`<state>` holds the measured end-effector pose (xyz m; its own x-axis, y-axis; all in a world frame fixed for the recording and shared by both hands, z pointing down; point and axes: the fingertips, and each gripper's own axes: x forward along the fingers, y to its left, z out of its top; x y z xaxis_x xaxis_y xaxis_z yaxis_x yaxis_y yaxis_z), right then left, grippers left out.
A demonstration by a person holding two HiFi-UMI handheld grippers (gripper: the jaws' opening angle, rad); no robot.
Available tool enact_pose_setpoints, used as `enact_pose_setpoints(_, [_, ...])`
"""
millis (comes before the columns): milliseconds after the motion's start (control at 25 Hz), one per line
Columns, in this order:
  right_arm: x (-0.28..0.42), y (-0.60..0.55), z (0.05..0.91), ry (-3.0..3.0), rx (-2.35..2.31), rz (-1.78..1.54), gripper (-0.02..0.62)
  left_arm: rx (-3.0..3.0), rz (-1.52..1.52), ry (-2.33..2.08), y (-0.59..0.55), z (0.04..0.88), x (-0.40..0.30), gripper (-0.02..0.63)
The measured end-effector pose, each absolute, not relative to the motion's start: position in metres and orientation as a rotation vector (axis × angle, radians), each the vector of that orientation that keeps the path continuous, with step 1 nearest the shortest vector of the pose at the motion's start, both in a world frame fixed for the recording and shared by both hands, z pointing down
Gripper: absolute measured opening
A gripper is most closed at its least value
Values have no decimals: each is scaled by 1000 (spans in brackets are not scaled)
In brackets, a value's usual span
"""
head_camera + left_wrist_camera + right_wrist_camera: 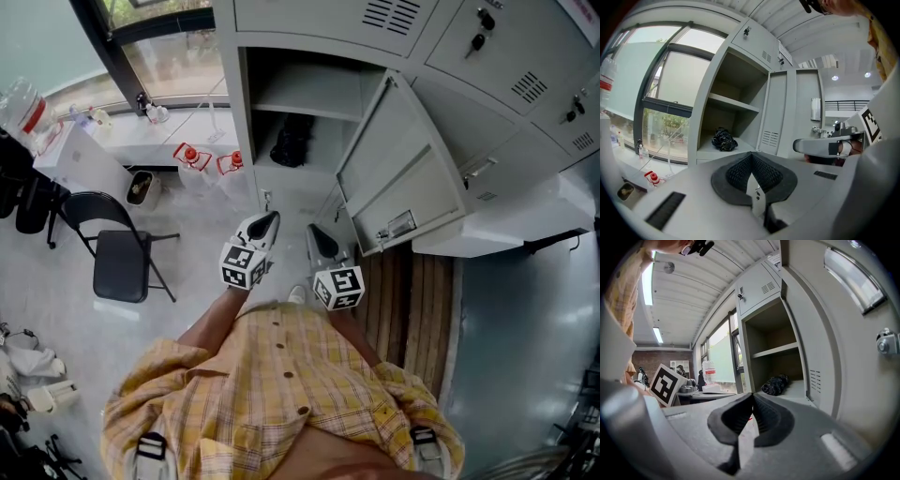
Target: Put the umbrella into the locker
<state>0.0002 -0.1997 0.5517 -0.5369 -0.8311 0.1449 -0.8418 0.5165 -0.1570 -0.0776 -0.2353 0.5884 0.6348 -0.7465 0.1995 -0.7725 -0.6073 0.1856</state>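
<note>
The black folded umbrella [291,141] lies on the floor of the open locker [246,103], under its shelf [309,98]. It shows as a dark bundle in the left gripper view [723,139] and in the right gripper view [776,384]. My left gripper [270,220] is shut and empty, held a short way in front of the locker opening; its jaws [751,154] meet with nothing between them. Just to its right, my right gripper [315,231] is also shut and empty [752,394], close to the locker door [403,169], which stands swung open.
A black folding chair [117,253] stands at the left. Behind it is a white table [84,155] with bottles. Red-capped containers [192,155] sit on the floor by the window. Closed lockers [525,75] fill the right, with a white ledge [506,220] and wooden slats [422,300] below.
</note>
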Motion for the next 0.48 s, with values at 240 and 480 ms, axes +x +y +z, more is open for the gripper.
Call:
enact_pose_setpoints(240, [2,-196,549,-2693,1491,310,-2,2649,176,-1225,-218,584,-78,5])
enact_pose_setpoints(480, [2,-195,548,-2702,1492,316,-2,2666,152,-1196,-209,590,-80,5])
